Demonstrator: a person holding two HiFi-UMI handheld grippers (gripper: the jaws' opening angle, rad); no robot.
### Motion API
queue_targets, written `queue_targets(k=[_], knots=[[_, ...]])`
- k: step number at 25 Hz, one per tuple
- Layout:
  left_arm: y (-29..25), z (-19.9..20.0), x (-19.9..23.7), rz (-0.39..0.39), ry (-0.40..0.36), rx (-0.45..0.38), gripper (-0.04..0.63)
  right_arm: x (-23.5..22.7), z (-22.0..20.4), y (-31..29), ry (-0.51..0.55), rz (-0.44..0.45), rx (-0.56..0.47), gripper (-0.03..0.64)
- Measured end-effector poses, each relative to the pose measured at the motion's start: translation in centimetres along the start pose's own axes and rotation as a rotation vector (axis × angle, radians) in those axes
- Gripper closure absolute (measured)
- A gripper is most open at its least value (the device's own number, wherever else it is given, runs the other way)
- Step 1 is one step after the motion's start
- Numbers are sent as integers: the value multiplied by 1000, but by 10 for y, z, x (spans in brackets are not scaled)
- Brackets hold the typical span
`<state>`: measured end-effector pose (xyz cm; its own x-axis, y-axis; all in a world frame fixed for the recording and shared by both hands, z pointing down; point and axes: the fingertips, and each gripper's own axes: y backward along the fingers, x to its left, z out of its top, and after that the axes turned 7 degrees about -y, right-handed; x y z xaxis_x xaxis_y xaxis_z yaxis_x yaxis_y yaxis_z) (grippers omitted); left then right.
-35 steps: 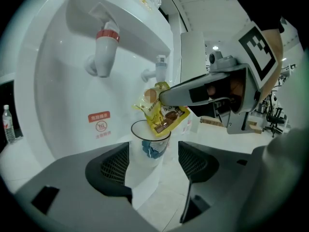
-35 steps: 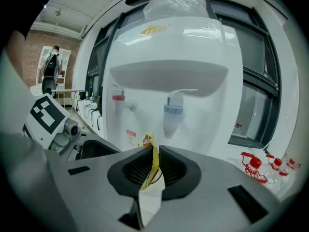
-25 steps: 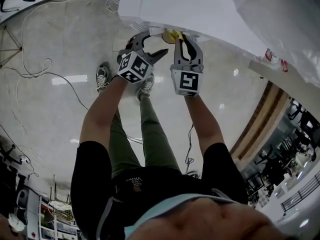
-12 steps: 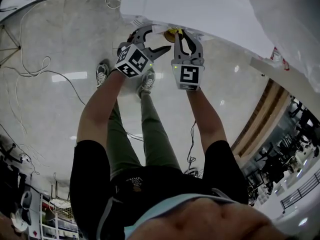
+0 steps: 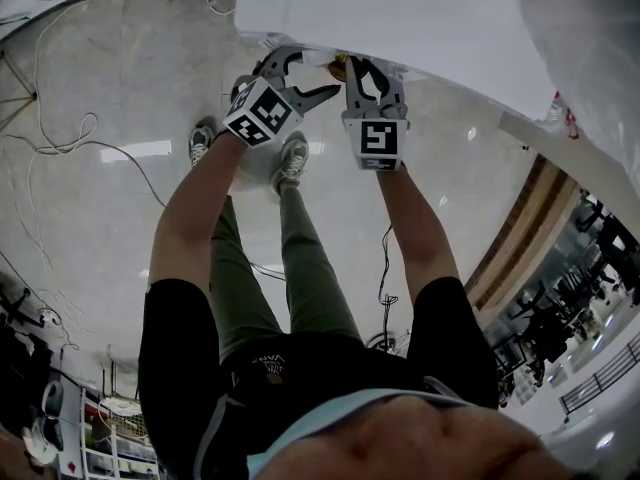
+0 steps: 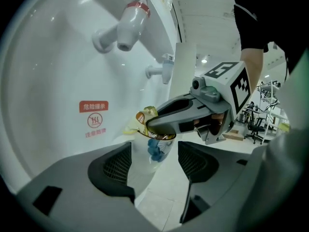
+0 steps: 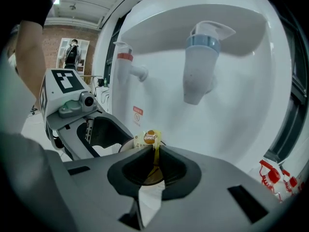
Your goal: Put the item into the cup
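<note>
A white paper cup [image 6: 157, 151] with a blue print stands between the pads of my left gripper [image 6: 154, 161], which is shut on it just in front of the water dispenser. Its rim [image 7: 126, 146] shows at the left of the right gripper view, and the inside looks brown. My right gripper [image 7: 155, 153] is shut on a small yellow sachet [image 7: 150, 137] with a brown round mark. In the left gripper view the sachet [image 6: 145, 117] pokes out of the right gripper's [image 6: 148, 127] tip directly over the cup's mouth. In the head view, left gripper [image 5: 312, 73] and right gripper [image 5: 355, 63] meet under the dispenser.
The white dispenser [image 5: 400, 18] fills the space ahead. A red-ringed tap [image 7: 126, 64] and a blue-ringed tap [image 7: 200, 66] hang above the cup. A red warning label [image 6: 94, 117] is on the back wall. Cables [image 5: 60, 138] lie on the floor to the left.
Both grippers have shifted slightly toward the dispenser, up in the head view. The right gripper still pinches the sachet, and the left gripper still holds the cup.
</note>
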<state>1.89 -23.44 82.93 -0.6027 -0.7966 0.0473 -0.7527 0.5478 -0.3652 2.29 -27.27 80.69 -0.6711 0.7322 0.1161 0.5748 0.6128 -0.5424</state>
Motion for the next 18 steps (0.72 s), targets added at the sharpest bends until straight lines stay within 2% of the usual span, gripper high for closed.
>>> queue_targets(k=[6,10,15,18], knots=[[0,1,-1,-29,9,-2,275,1,-1,-1,8,18,4,553],[3,1,-1,-33,7,-2,275,3,2,0,-29,18,-4,552],[8,3,-2,-35,5,11,275,0,7,12,-99,0,-36,457],[12,4,0,-28,1,12,275,-4,12,21,-122,-26,-65,453]])
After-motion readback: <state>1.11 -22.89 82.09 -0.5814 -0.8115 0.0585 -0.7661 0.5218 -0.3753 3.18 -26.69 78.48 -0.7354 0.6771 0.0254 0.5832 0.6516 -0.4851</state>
